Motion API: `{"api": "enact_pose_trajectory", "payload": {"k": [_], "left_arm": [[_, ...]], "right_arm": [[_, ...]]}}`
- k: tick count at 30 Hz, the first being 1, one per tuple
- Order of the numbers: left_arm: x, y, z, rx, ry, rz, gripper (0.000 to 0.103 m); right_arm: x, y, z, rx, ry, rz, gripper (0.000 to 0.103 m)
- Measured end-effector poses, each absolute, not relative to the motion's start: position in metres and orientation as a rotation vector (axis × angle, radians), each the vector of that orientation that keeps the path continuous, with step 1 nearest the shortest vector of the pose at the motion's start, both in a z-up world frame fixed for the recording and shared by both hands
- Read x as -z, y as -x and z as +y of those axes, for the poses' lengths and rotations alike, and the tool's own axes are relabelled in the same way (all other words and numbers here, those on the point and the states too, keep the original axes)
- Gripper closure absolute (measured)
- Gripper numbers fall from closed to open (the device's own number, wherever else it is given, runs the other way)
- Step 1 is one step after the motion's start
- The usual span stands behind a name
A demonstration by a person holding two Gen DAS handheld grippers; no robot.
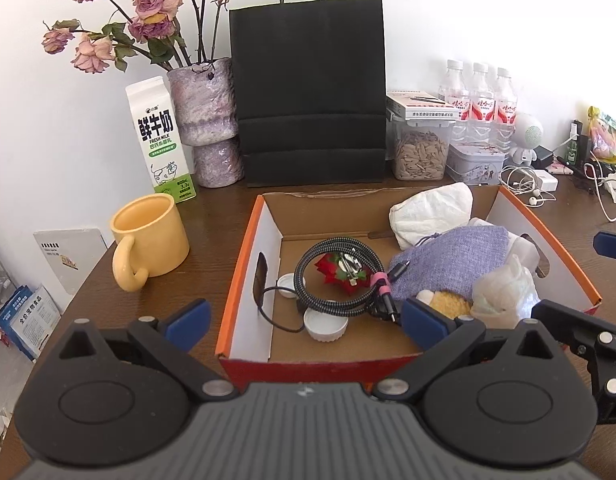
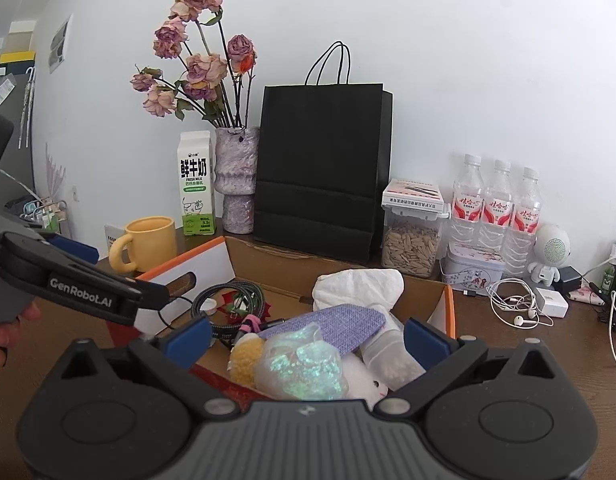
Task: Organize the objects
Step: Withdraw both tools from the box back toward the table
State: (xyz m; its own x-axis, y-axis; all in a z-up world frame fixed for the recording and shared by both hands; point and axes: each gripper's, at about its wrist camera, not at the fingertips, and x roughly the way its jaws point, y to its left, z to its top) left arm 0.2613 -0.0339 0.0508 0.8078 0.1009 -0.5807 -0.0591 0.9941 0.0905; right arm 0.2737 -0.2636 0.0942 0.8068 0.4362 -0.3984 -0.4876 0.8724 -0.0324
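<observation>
Nearest: left tongs (image 1: 306, 322) spread wide, nothing between the pads, poised at the near wall of the cardboard box (image 1: 248, 280). Right tongs (image 2: 306, 340) likewise spread and empty, over the box's right half.

Box sits on the brown bench (image 1: 196, 240), already partly filled. Near right corner: crinkly plastic bag (image 2: 304, 364), light, slick, likely to slide out of a shallow pinch; best taken at a bunched fold. Beside it a yellow fuzzy thing (image 2: 246, 354) and a white plush toy (image 2: 370, 388), both soft and easily squeezed. Purple knit pouch (image 1: 456, 260) lies over them, limp; grip it at an edge or the drawstring end.

Box centre: coiled braided cable (image 1: 336, 280), springy and loose, with a pink tie; pinch across the bundle at the tie so that it does not uncoil. Red fabric flower with a metal clip (image 1: 344, 272) sits inside the coil, tangled company. Two white caps (image 1: 326, 324), small and rigid, lie flat; awkward to pick off the floor.

Far right corner: white folded cloth (image 1: 428, 212).

Outside, left: yellow mug (image 1: 148, 236), heavy-looking and breakable; take it by the rim or handle. Behind: milk carton (image 1: 160, 140), vase of dried roses (image 1: 208, 120) (top-heavy, brittle), black paper bag (image 1: 308, 100), jar of seeds (image 1: 422, 152), water bottles (image 1: 478, 100). Earphone wires (image 2: 516, 304) lie loose to the right, a snag risk.
</observation>
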Motion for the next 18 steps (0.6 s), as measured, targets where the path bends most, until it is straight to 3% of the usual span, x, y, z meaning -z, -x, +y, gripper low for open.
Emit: {"api": "enact_pose_trajectory", "payload": {"k": [18], "left_arm": [[-0.028, -0.194, 0.008, -0.164, -0.027, 0.692, 0.000]], "right_arm": [[-0.061, -0.224, -0.239, -0.576, 0.194, 0.528, 0.000]]}}
